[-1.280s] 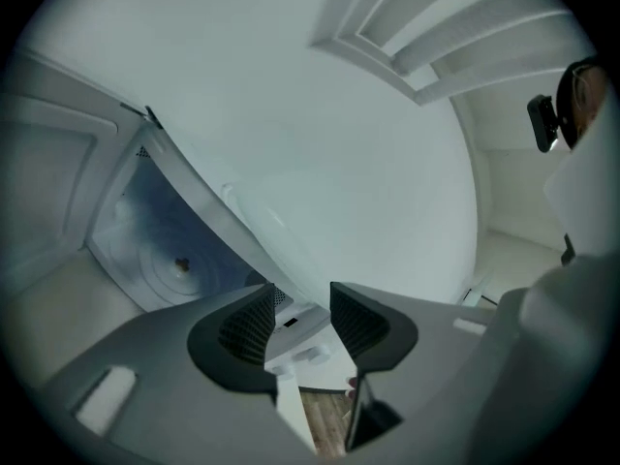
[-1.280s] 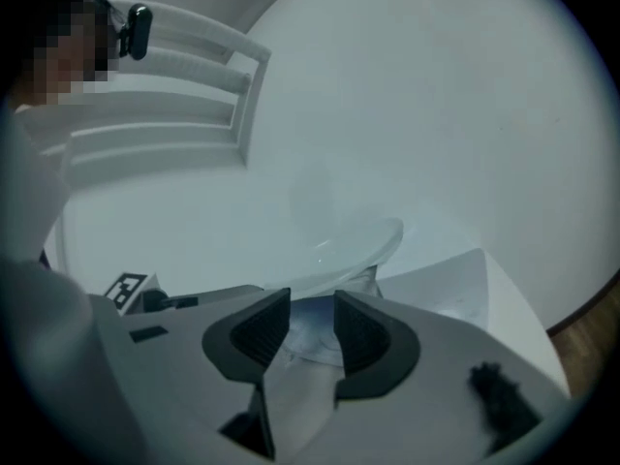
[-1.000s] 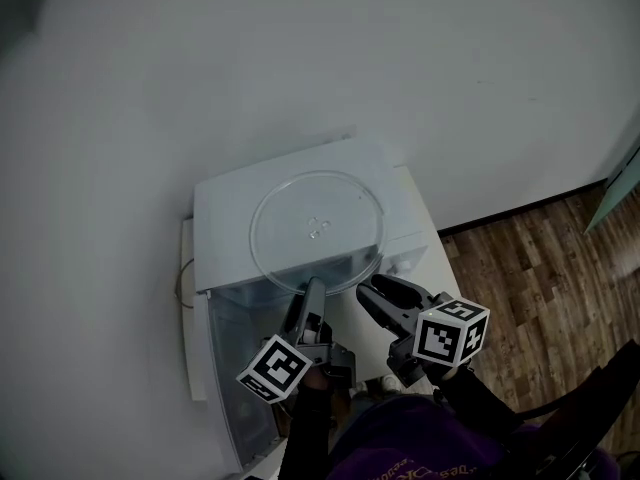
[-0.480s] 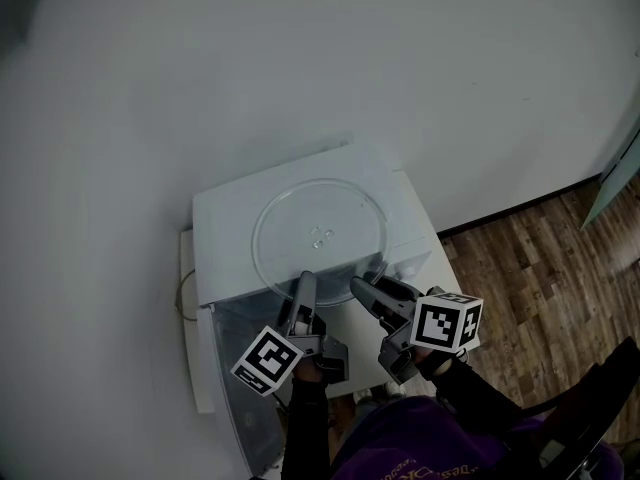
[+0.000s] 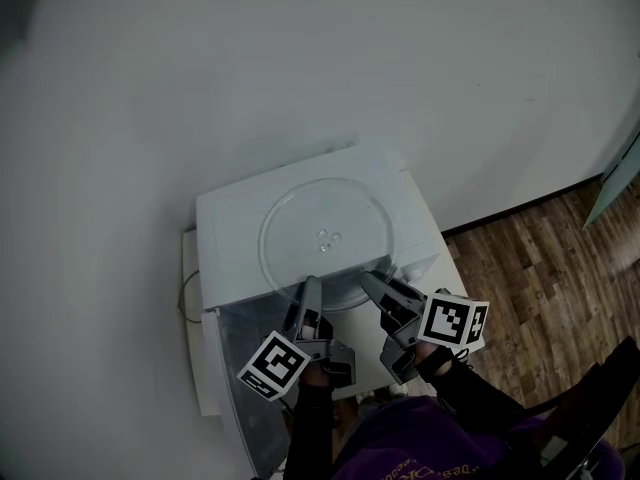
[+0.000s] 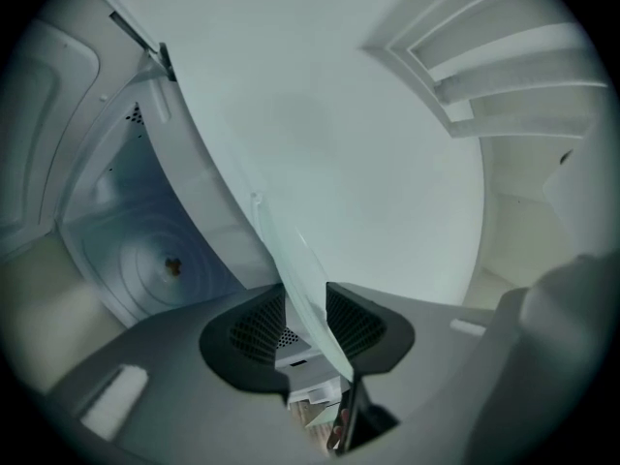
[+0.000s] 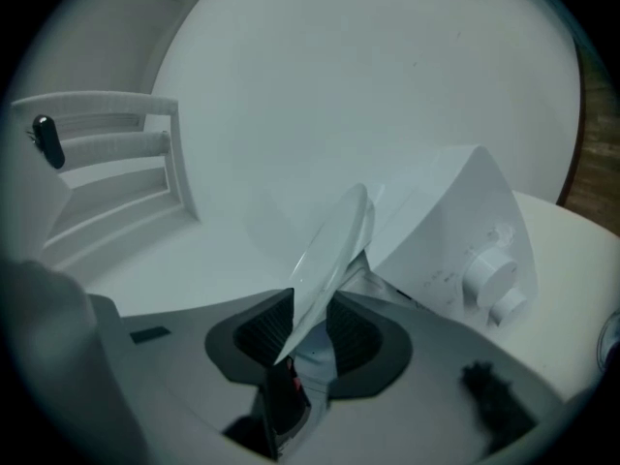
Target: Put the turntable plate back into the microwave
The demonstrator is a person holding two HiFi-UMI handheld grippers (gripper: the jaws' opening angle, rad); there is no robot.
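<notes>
The glass turntable plate point(image 5: 322, 238) lies flat on top of the microwave point(image 5: 225, 218). The left gripper point(image 5: 311, 288) and right gripper point(image 5: 374, 284), jaws just closing, each pinch its near rim. It is probably heavy, stiff, slick and breakable, so hold the rim at two well-spaced points and keep it level

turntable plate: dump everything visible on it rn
The turntable plate is a round disc of clear glass with a raised rim and small nubs at its centre. No damage shows. It lies about flat on top of the white microwave, not inside it. Its near rim sits between the pads of the left tool and the right tool. Both pairs of jaws have just been closing onto that rim.
</notes>
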